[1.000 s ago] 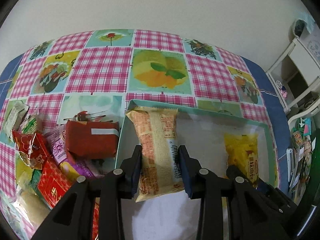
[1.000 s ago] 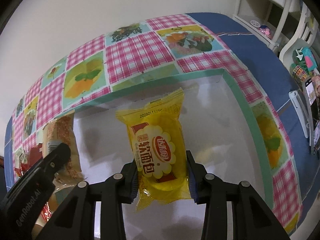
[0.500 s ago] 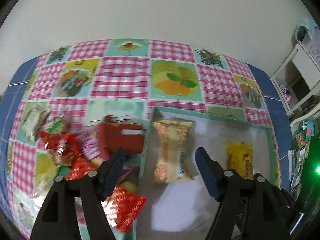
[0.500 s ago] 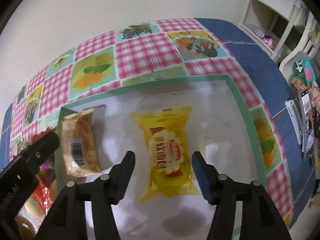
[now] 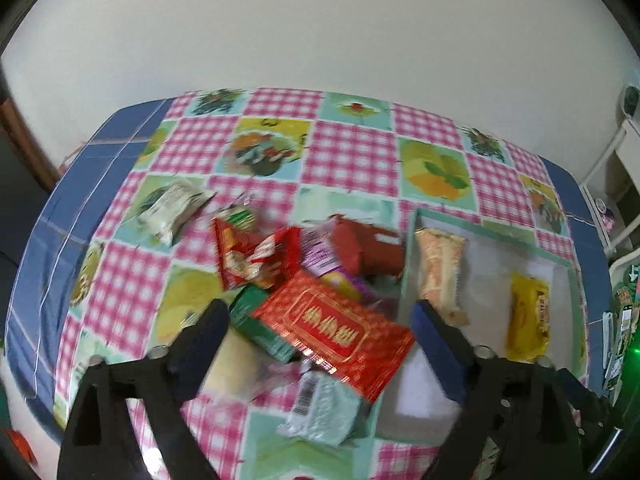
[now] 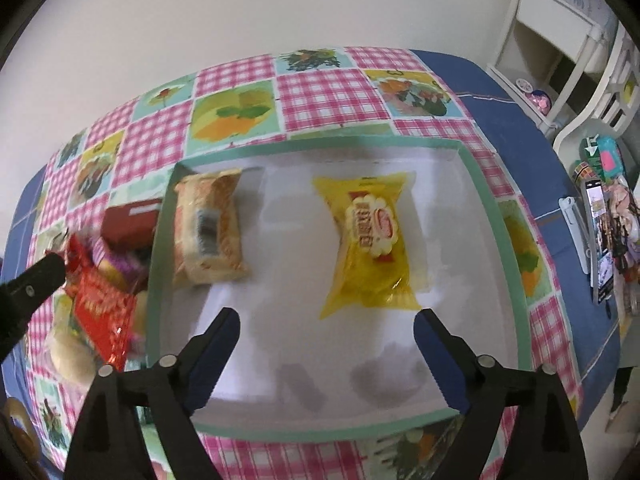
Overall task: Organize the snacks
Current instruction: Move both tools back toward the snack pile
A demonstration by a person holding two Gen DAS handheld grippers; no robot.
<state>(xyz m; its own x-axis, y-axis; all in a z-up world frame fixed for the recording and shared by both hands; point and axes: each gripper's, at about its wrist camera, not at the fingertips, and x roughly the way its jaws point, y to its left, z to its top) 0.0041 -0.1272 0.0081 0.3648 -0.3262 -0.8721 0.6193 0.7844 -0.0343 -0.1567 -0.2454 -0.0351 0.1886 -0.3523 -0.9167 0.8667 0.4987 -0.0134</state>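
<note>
A white tray with a green rim (image 6: pixel 486 200) lies on the checked tablecloth. In it lie a beige-orange snack pack (image 6: pixel 210 226) at the left and a yellow bread pack (image 6: pixel 370 240) at the right. Both show in the left wrist view, the beige pack (image 5: pixel 438 270) and the yellow pack (image 5: pixel 528 316). My left gripper (image 5: pixel 320 316) is open and empty above a pile of loose snacks, over a flat red pack (image 5: pixel 336 330). My right gripper (image 6: pixel 326 326) is open and empty above the tray's near part.
The pile left of the tray holds a red box (image 5: pixel 370 246), red wrapped snacks (image 5: pixel 252 256), a green pack (image 5: pixel 256 326), a pale green pack (image 5: pixel 324 408) and a white pack (image 5: pixel 172 208). White shelves (image 6: pixel 560 36) and clutter stand right of the table.
Both grippers opened, let go of their packs in the tray and drew back and up. The left gripper swung left over the snack pile.
</note>
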